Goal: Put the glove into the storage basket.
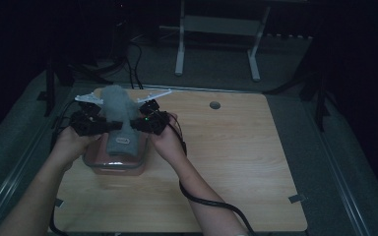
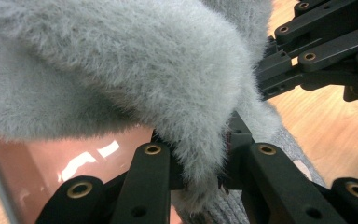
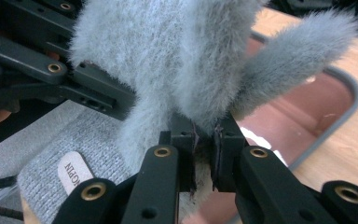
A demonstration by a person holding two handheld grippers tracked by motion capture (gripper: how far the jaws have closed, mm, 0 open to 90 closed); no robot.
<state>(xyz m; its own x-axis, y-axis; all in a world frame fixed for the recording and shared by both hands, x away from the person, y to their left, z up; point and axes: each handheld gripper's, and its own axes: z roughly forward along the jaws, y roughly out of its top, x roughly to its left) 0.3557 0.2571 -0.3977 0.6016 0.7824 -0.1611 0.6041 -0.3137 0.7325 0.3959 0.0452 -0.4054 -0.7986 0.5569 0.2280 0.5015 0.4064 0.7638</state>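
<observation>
A fluffy grey knitted glove [image 2: 135, 79] is clamped between the left gripper [image 1: 91, 124] and the right gripper [image 1: 150, 122], both shut on its fuzz, above a translucent pink plastic box [image 1: 112, 166] on the pale wooden table [image 1: 226, 162] in a dark room.

Fuzzy grey glove [image 1: 114, 105], pinkish-brown tub [image 1: 139, 164], black tools, light wooden table [image 1: 236, 162].
</observation>
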